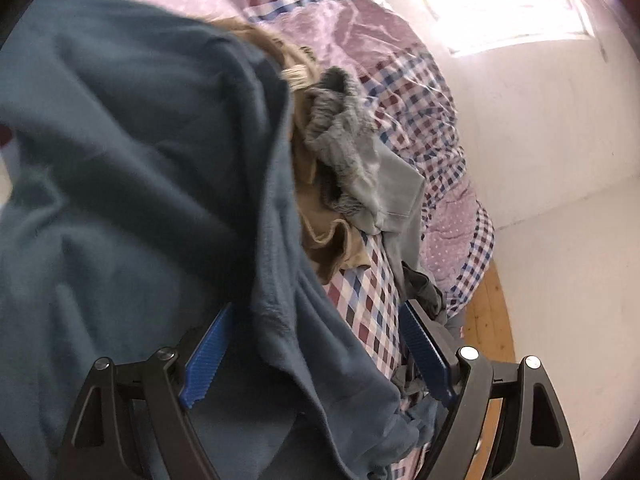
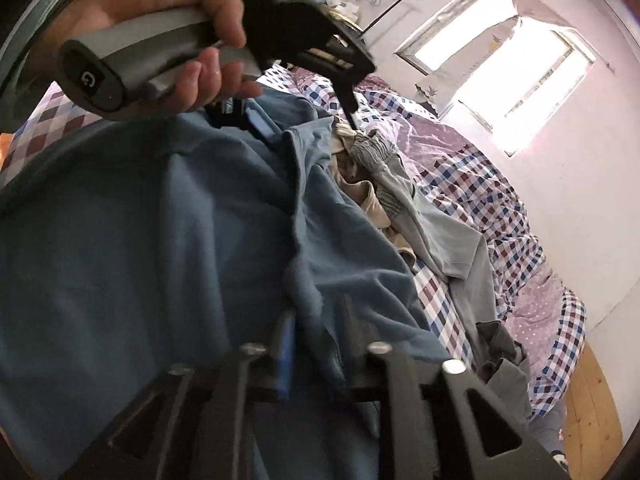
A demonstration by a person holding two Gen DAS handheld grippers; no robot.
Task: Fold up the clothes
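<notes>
A large blue garment point(image 1: 132, 168) fills the left of both views, draped over the bed. In the left wrist view my left gripper point(image 1: 316, 352) is open, its blue fingers point(image 1: 208, 352) wide apart with a fold of the blue garment lying between them. The right wrist view shows a hand point(image 2: 168, 20) holding that left gripper point(image 2: 304, 120) over the garment's far edge. My right gripper point(image 2: 320, 340) has its fingers close together, shut on a ridge of the blue garment point(image 2: 160, 240); this part is blurred.
Beside the blue garment lies a pile: a tan garment point(image 1: 320, 240), a grey knit piece point(image 1: 340, 132), a pale grey garment point(image 2: 452, 240) and a dark grey one point(image 2: 500, 352). All rest on a checked quilt point(image 2: 480, 176). Wooden floor point(image 1: 488, 320), a white wall and a bright window point(image 2: 500, 64) lie to the right.
</notes>
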